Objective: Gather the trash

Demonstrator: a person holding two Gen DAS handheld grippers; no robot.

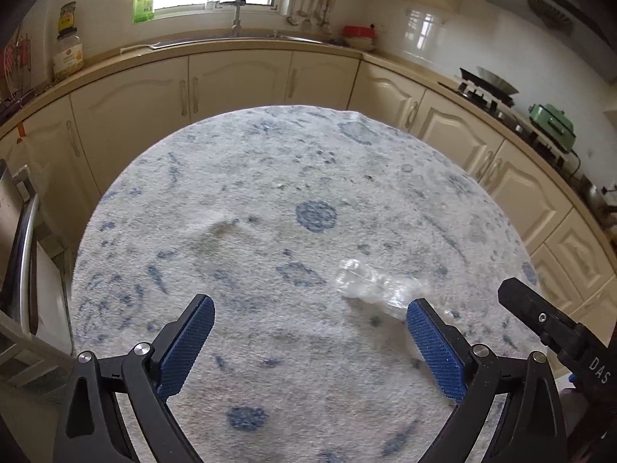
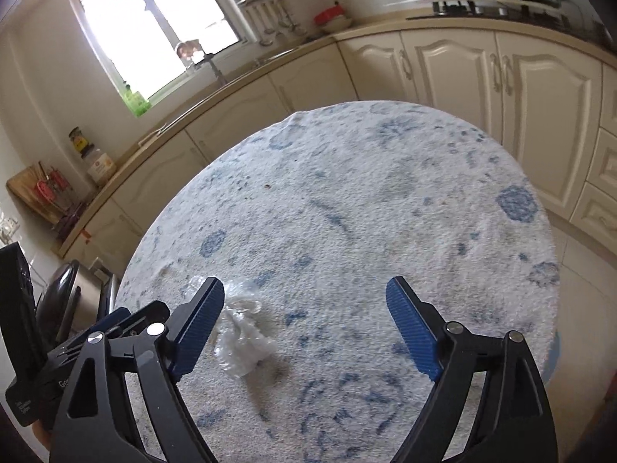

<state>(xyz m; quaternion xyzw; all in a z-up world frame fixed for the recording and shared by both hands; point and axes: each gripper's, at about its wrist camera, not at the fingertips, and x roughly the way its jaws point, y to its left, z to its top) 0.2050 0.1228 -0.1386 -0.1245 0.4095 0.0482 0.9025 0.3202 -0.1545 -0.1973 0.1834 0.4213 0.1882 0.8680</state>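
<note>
A crumpled piece of clear plastic wrap [image 1: 370,287] lies on the round table with its white-and-blue cloth [image 1: 270,177]. In the left wrist view it sits just beyond the right blue pad, outside the jaws. My left gripper [image 1: 310,308] is open over bare cloth, nothing between its pads. In the right wrist view the same plastic wrap [image 2: 241,337] lies beside the left blue finger [image 2: 198,324], partly behind it. My right gripper [image 2: 304,289] is open, and the wrap rests at the left edge of its gap, free of the pads. The right gripper's body [image 1: 555,328] shows at the right edge of the left wrist view.
Cream kitchen cabinets [image 1: 239,81] and a counter curve behind the table [image 2: 347,200]. A steel appliance [image 2: 73,301] stands low by the table's left side. A stove with a pan [image 1: 489,85] and a green appliance [image 1: 553,121] sit on the right counter.
</note>
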